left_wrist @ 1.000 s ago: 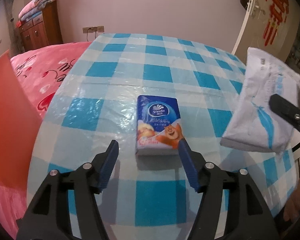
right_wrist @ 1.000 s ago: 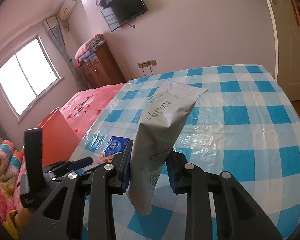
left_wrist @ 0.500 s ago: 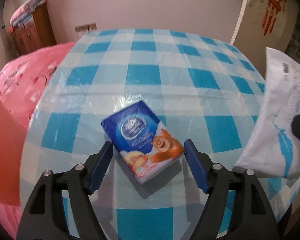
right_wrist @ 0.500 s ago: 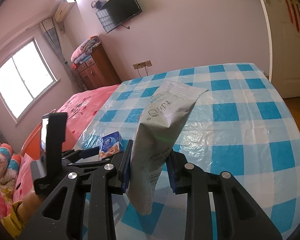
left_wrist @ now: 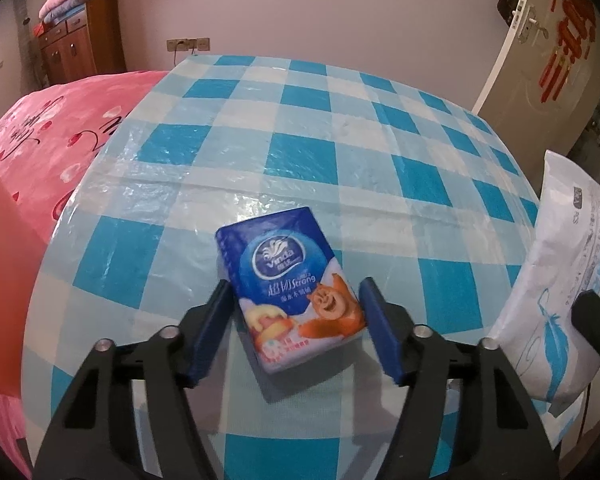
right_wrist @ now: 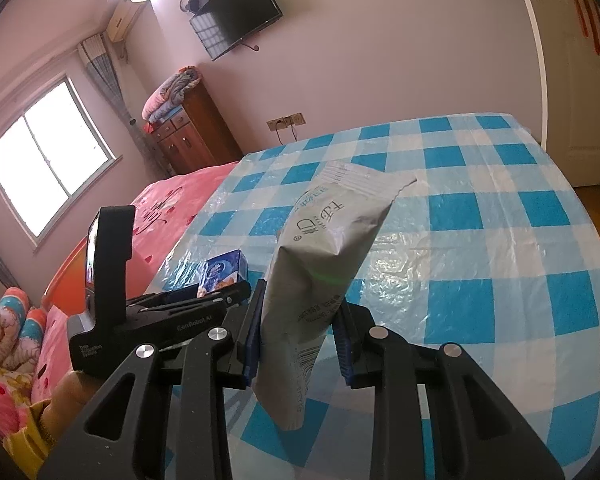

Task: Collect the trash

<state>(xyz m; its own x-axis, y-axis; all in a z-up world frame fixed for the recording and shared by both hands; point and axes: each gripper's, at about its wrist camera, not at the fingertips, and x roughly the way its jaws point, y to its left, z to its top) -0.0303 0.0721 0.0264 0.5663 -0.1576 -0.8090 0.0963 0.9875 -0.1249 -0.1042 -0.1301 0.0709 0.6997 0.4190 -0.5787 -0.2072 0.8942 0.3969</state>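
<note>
Since the earlier frame the left gripper point(left_wrist: 294, 330) has just been closing around the tissue pack point(left_wrist: 296, 290), now tilted at lower centre between its pads; whether they press it is unclear. The right gripper point(right_wrist: 298, 330) stays clamped on the grey wrapper point(right_wrist: 324, 268), mid-frame above the checked tablecloth point(right_wrist: 480, 240).

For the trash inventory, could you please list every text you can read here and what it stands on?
"Vinda": tissue pack, oval logo.
"Strong": same pack, after Chinese characters I cannot make out.
"GenRobot.AI", roughly: left hand-held gripper, on its body.
Grey pouch in the right hand-held gripper: print and barcode unreadable.
Red door decoration: unreadable.
</note>
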